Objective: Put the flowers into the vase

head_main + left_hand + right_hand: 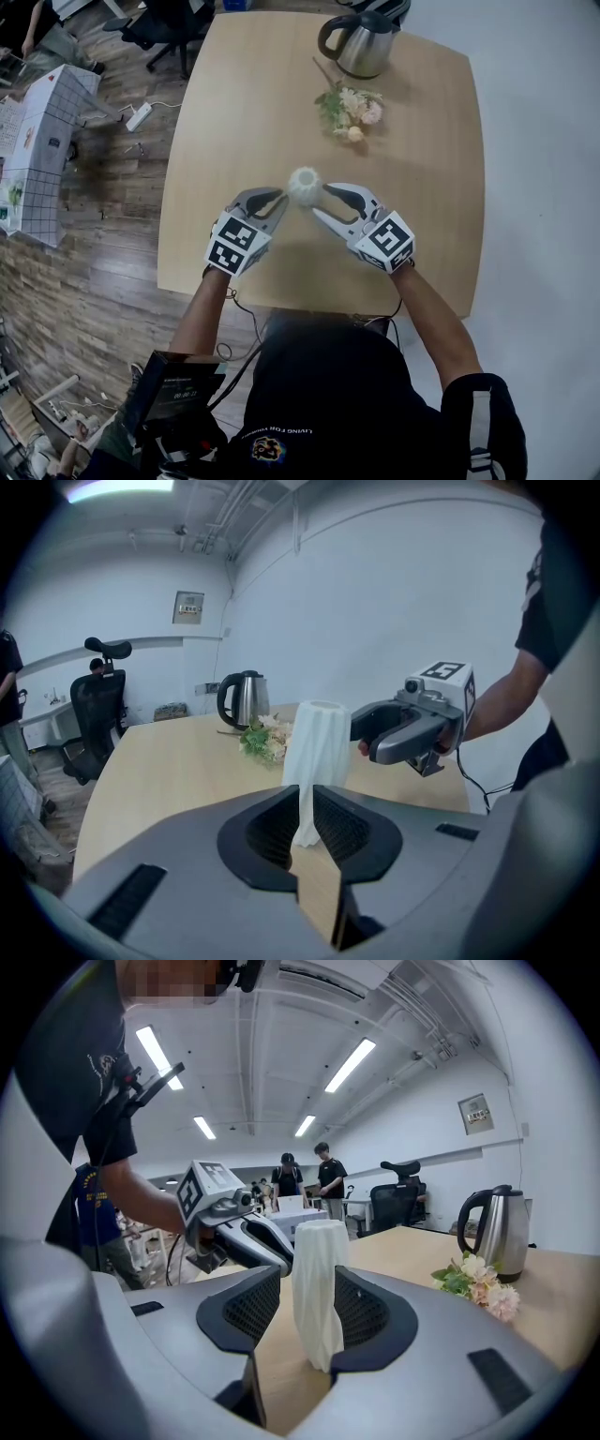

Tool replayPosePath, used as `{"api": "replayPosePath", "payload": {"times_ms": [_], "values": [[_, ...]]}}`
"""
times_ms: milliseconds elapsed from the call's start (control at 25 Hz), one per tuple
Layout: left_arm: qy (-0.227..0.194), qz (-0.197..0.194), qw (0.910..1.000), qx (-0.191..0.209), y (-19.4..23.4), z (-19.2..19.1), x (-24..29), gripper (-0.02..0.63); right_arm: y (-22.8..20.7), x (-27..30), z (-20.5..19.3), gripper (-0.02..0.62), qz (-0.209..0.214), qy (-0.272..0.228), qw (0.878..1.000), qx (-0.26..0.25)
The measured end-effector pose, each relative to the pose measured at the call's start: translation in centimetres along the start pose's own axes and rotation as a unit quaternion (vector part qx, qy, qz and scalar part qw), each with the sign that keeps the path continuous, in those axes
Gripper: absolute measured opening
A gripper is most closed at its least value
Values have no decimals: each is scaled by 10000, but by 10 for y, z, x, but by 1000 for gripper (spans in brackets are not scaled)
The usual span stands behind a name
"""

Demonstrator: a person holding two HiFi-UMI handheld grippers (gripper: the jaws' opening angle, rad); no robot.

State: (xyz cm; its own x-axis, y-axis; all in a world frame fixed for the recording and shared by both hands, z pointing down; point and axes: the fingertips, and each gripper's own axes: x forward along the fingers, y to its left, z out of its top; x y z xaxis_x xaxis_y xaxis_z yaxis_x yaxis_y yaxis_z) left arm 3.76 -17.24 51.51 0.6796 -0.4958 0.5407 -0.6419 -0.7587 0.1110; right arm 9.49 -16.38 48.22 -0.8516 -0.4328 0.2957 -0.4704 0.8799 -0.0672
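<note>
Firstly, the right gripper [323, 201] had its jaws spread wide, with the white twist-ribbed vase [319, 1283] standing upright between them. In the right gripper view, bare table showed between the vase and the jaw on the left of that view. The foot of the vase sat close against the other jaw, and contact there could not be confirmed. The left gripper [278, 202] had its jaws only narrowly apart, with nothing between them. Its tips lay just beside the vase on the opposite side, and the left gripper view showed the vase beyond the narrow gap. Whether those tips touched the vase could not be told. The two grippers faced one another across the vase, each carried on a bare forearm of the person.

The vase stood on the light wooden table [234, 112], about midway across it and toward the person's side. The bunch of pale pink and cream flowers with green leaves [352, 111] lay flat on the table, well apart from the vase on its far side. It lay just beside the stainless steel kettle with a black handle [361, 42], which stood upright near the far edge.

Off the table, a white power strip [139, 116] and a white gridded box [42, 150] lay on the wooden plank floor [103, 244]. A black office chair [94, 710] stood beyond the table's far end.
</note>
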Motion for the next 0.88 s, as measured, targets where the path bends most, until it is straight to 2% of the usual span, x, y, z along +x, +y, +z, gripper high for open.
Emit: {"api": "replayPosePath", "payload": {"times_ms": [240,360,560,720,880], "values": [[-1,121,9999,-81,3,-3,-3,49,-6,-8,-2,189,-34,7,10000,3],[-51,269,9995,-181,11,-4,-5,49,-19,-14,-6,189,-227,37,9997,-8],[-92,548,9982,-214,25,-6,-11,49,-63,-21,-20,189,-1095,354,9934,-44],[-161,699,9972,-232,35,-2,-12,29,-106,-23,-46,189,-1771,934,9797,32],[-271,833,9957,-293,47,1,-18,6,-137,-21,-61,189,-2252,1295,9657,71]]}}
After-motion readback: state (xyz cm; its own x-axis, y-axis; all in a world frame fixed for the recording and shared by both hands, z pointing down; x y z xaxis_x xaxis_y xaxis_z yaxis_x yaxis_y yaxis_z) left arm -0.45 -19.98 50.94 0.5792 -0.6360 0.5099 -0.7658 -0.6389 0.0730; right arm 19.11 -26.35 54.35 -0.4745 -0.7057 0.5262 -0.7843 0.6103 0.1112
